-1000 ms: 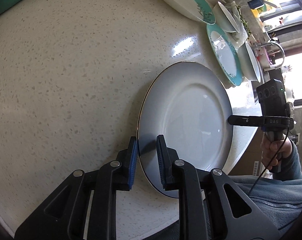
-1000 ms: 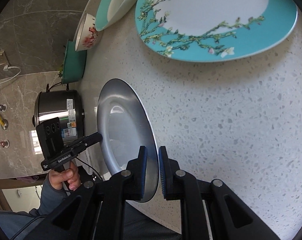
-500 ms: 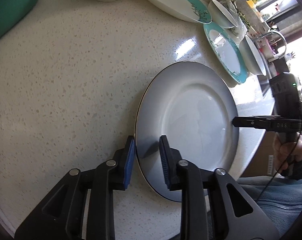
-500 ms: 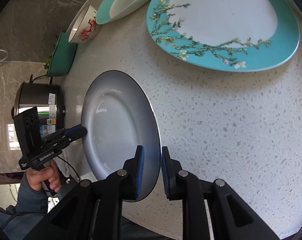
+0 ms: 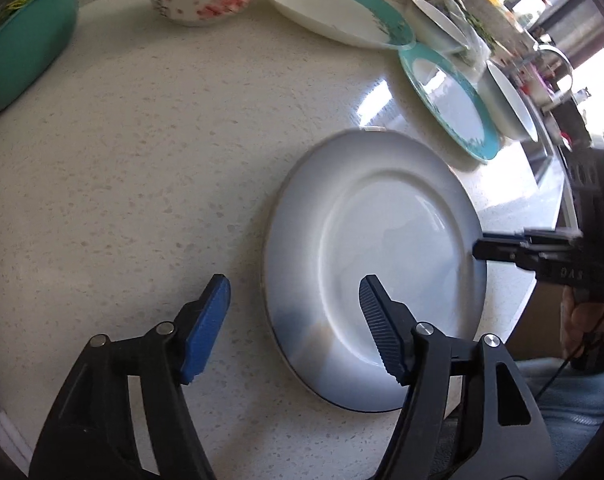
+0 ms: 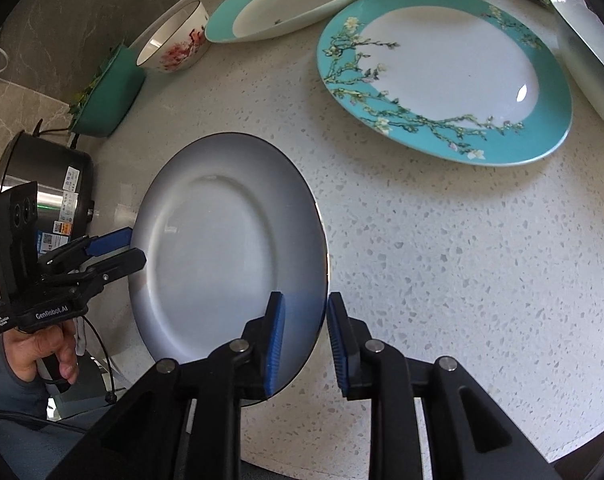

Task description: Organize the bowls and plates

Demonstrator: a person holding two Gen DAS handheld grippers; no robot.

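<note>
A grey-white plate with a dark rim (image 5: 382, 248) (image 6: 221, 248) lies flat on the speckled counter (image 5: 141, 160). My left gripper (image 5: 293, 316) is open and its jaws are still opening: one finger stands over the counter, the other over the plate, and the plate's near-left rim lies untouched between them. My right gripper (image 6: 305, 340) straddles the opposite rim; its jaws are opening, with a small gap between each pad and the rim. Each gripper shows in the other's view, the right gripper (image 5: 480, 245) and the left gripper (image 6: 135, 247), both in a person's hands.
Behind the plate lie a teal plate with blossom branches (image 6: 442, 76), a deep teal-rimmed dish (image 6: 285, 0) and a white bowl with red flowers (image 6: 173, 44). A green dish (image 6: 109, 96) and a steel cooker (image 6: 41, 176) stand left. White dishes (image 6: 590, 52) sit far right.
Both grippers were shut on the plate's rim. The left jaws have sprung wide and the right jaws have parted a little. Both have drawn back and up, and the plate rests on the counter.
</note>
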